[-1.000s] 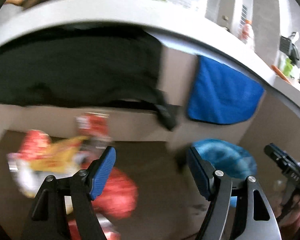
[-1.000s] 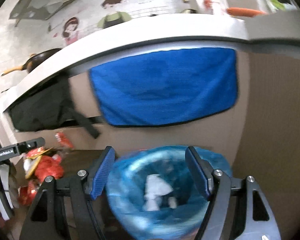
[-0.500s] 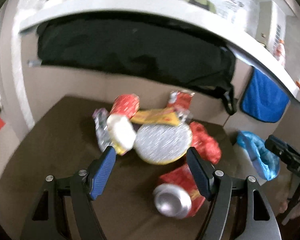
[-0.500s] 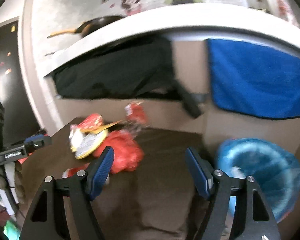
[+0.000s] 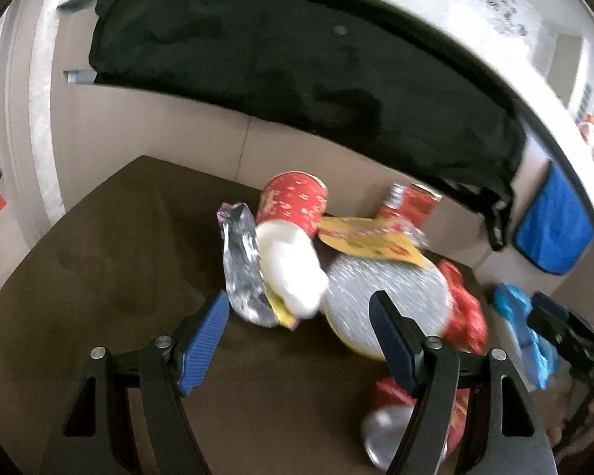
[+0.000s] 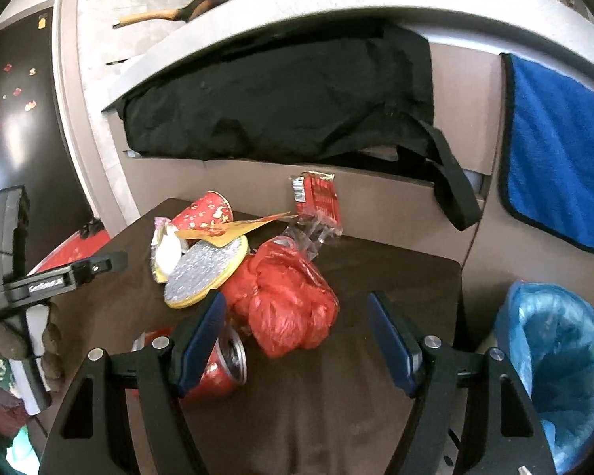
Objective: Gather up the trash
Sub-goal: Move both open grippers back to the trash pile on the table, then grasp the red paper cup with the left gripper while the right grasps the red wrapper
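Observation:
A heap of trash lies on a dark brown table (image 6: 376, 396): a red paper cup (image 5: 293, 202) stuffed with white tissue (image 5: 293, 269), a crumpled silver wrapper (image 5: 241, 273), a round silver-and-yellow board (image 5: 384, 297), a red plastic bag (image 6: 289, 297), a red can (image 6: 217, 368) on its side and a red packet (image 6: 316, 198). My left gripper (image 5: 299, 328) hovers open just short of the wrapper and tissue. My right gripper (image 6: 297, 328) is open above the red bag, nothing between its fingers. The left gripper (image 6: 55, 277) also shows at the left of the right wrist view.
A bin lined with a blue bag (image 6: 562, 356) stands right of the table. A black bag (image 6: 281, 99) fills the shelf behind, its strap hanging down. A blue towel (image 6: 558, 150) hangs at the right. A pan (image 6: 202, 4) rests on the counter above.
Both grippers swung left from the blue-lined bin to the trash heap on the table. The left one has closed in on the cup and wrapper. Both jaws stayed open.

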Motion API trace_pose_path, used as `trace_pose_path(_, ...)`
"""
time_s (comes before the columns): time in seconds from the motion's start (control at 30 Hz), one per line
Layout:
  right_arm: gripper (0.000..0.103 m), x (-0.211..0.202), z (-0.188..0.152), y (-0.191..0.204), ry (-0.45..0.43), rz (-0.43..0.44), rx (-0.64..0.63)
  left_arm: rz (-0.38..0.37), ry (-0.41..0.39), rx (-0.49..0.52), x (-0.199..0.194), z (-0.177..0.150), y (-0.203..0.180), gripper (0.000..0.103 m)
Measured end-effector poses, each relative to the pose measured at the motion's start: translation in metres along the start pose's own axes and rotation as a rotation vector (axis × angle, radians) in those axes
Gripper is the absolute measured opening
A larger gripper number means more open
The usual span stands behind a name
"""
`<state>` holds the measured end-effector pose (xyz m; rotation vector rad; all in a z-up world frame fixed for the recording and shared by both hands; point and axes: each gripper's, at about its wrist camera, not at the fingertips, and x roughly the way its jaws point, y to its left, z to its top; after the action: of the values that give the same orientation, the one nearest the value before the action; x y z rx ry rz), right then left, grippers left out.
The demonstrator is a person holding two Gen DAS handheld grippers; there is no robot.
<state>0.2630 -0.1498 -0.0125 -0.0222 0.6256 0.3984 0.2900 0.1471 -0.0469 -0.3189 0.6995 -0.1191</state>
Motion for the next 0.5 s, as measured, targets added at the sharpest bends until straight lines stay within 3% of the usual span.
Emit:
trace_pose_path(0.1, 0.071, 0.013, 0.004, -0.001, 0.015, -0.012, -0.003, -0.042, 0.027, -0.056, 0.019, 0.01, 0.005, 0.072)
trace_pose_path(0.3, 0.071, 0.03, 0.007, -0.003, 0.037, -0.021, -0.013, -0.117, -0.027, -0.02, 0.034, 0.038, 0.0, 0.071)
trace_pose_path(0.4, 0.071, 0.038, 0.01, -0.008, 0.047, -0.024, -0.003, -0.083, -0.017, -0.018, 0.054, 0.058, 0.001, 0.071)
trace_pose_path(0.5, 0.071, 0.046, 0.013, -0.013, 0.057, -0.017, 0.017, -0.041, 0.063, 0.011, 0.09, 0.077, -0.003, 0.071)
